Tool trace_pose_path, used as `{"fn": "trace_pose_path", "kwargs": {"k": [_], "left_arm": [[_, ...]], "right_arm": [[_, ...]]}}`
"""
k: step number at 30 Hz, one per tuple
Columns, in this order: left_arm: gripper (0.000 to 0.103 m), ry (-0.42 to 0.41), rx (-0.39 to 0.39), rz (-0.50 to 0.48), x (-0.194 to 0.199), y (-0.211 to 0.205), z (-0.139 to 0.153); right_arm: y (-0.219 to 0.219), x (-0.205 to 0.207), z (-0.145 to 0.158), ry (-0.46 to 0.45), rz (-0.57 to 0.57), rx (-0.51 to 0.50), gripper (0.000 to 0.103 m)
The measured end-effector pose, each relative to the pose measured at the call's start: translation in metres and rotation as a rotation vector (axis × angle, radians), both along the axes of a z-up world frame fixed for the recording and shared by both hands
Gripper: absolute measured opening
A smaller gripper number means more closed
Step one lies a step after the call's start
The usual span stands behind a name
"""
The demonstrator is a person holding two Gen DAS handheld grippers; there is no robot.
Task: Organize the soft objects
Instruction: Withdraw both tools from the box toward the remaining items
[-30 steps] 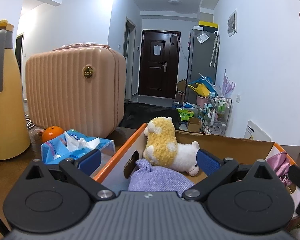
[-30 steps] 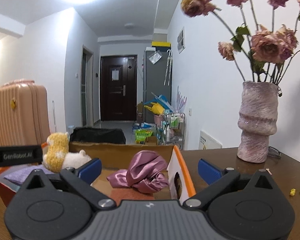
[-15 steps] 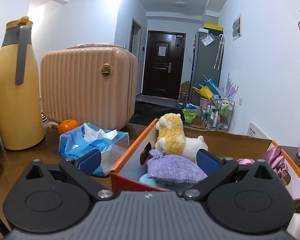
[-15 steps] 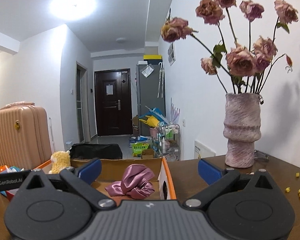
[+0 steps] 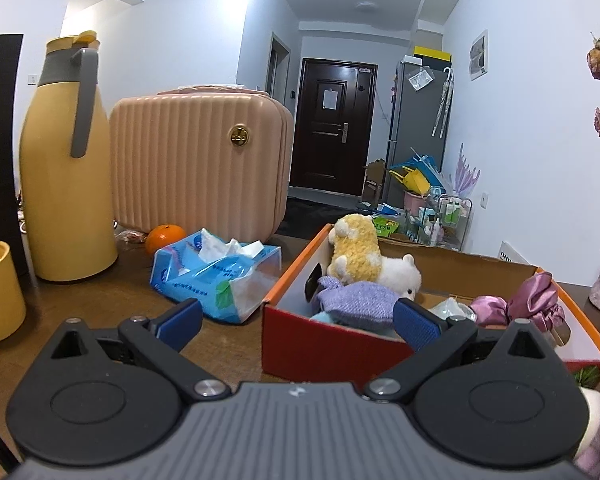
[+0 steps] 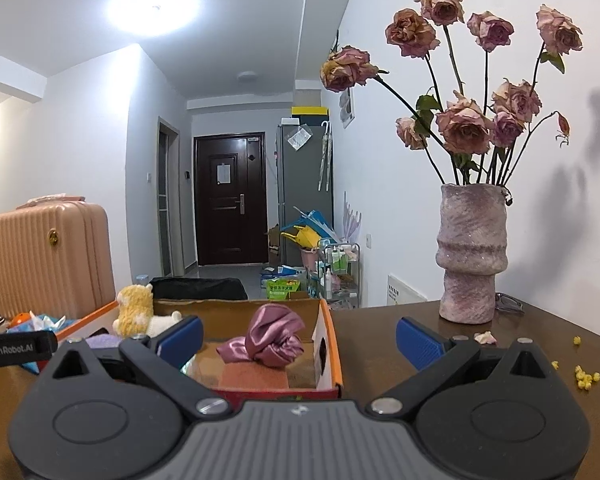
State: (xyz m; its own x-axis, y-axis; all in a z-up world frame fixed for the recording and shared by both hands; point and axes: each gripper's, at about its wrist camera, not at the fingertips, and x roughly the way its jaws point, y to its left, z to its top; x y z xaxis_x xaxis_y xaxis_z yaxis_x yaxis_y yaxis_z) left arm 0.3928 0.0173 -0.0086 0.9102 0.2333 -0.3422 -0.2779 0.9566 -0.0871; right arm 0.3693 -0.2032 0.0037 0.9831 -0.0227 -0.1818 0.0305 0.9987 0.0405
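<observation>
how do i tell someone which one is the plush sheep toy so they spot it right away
Find the orange-edged cardboard box on the brown table, right of the peach suitcase. The plush sheep toy lies at the box's far left corner, above a folded purple cloth. It alone is fuzzy, with a yellow body and white head; the pink satin fabric at the other end is shiny.

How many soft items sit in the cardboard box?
3 clear: plush toy at the far left corner, purple cloth in front of it, pink satin cloth at right. More may be underneath.
</observation>
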Motion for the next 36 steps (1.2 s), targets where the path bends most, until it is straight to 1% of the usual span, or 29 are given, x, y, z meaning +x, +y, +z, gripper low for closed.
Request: {"fn": "trace_pose_path", "kwargs": {"k": [4,10,15,25,29,36], "left_arm": [[0.103,0.004,0.001,-0.002,-0.007,0.001,0.000],[0.103,0.020,0.006,-0.023,-0.030,0.000,-0.004],[0.103,0.037,0.013,-0.045,-0.044,-0.005,-0.005],[0.103,0.068,0.027,-0.116,-0.073,-0.012,-0.008],[0.103,0.086,0.028,-0.159,-0.085,-0.016,-0.011],[0.103,0.117,0.056,-0.201,-0.102,-0.023,-0.015]], "right_arm": [[-0.001,-0.011,-0.002,0.016,0.015,-0.007,0.103],[0.000,-0.028,-0.009,0.051,0.042,-0.038,0.103],[-0.003,-0.042,-0.014,0.082,0.057,-0.044,0.103],[-0.012,-0.067,-0.023,0.148,0.070,-0.042,0.103],[-0.012,-0.075,-0.029,0.195,0.079,-0.046,0.103],[-0.006,-0.089,-0.039,0.257,0.098,-0.076,0.103]]}}
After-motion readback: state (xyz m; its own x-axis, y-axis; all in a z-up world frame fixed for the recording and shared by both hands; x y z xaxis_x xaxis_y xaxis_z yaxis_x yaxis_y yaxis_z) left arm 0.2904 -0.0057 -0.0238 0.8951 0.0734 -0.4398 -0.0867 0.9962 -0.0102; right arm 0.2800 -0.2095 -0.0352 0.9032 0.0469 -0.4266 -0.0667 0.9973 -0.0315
